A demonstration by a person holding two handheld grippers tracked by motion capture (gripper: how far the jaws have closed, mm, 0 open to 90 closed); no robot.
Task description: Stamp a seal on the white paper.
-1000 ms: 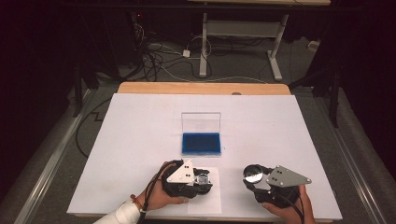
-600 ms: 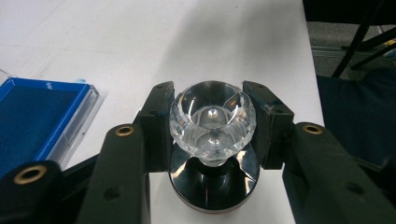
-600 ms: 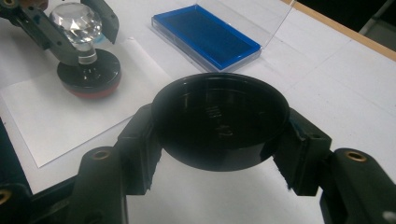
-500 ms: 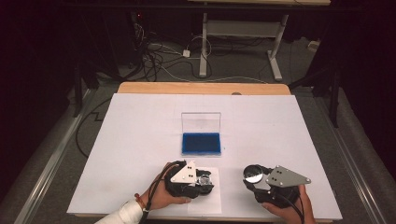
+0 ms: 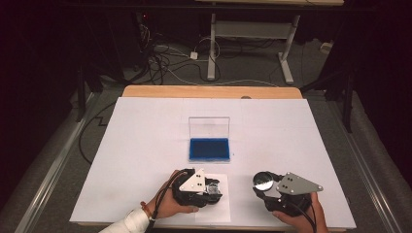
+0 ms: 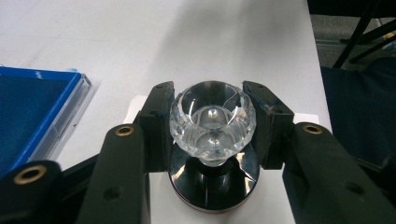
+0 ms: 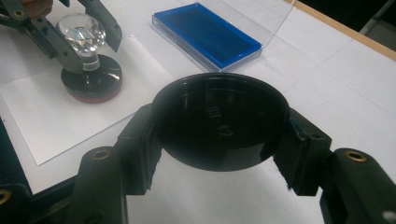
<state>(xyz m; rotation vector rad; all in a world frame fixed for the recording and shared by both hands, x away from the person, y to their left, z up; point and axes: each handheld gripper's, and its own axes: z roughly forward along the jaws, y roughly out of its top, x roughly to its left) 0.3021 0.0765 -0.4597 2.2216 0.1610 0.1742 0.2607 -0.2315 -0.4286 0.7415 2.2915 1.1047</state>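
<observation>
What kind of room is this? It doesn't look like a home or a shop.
Probably a lab or workshop set up for recording. A white-covered table stands in a dark room, loose cables trail over the floor behind, and a metal-legged desk frame stands beyond.

White table: blue case, paper sheet

The high view looks down from overhead; 2 close gripper views face forward, sharing the blue case.
</observation>
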